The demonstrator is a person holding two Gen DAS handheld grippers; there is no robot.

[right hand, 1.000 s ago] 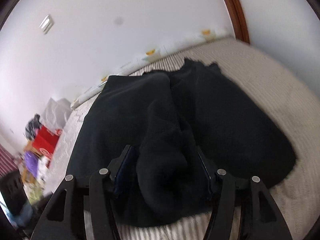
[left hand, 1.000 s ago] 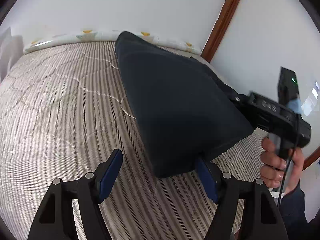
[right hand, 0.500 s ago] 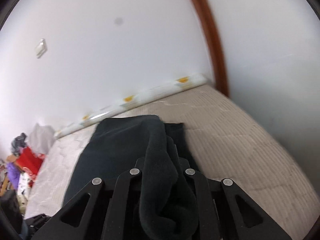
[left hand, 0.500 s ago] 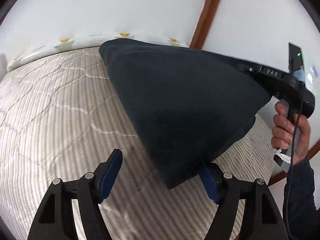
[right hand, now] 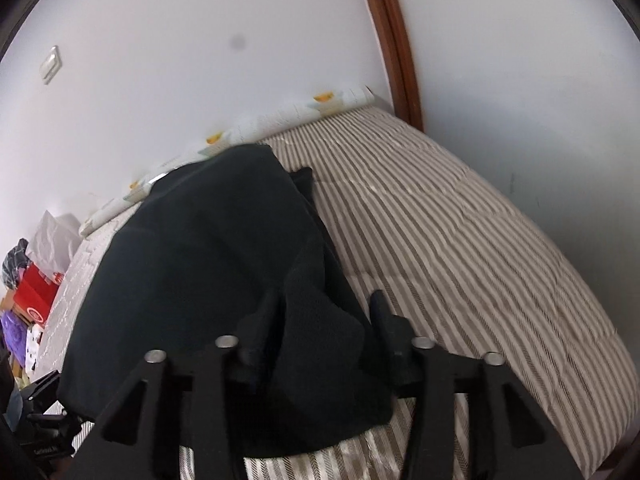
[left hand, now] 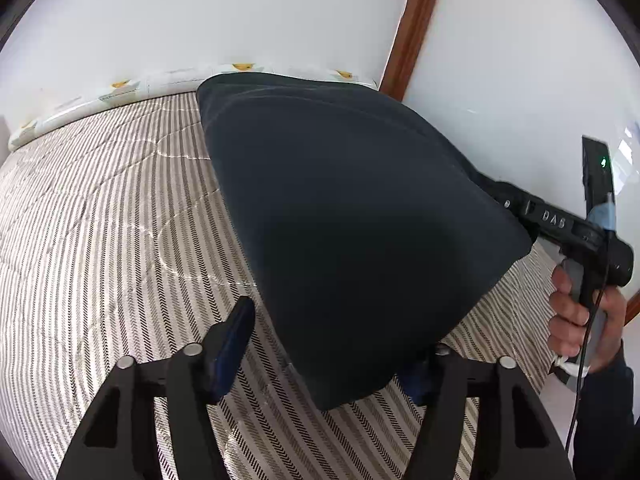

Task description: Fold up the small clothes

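Dark garment half-folded on the striped bed, both tools loose around it.

The dark garment (left hand: 360, 240) looks soft, light and floppy to me; I'd take it by its near hem corners, where it bunches. It lies on the striped bedspread (left hand: 100, 240), one fold draped between the fingers of my right gripper (right hand: 320, 320), whose jaws have just been opening and no longer pinch it. My left gripper (left hand: 332, 344) has been closing, its jaws standing apart with the near corner between them, unclamped.
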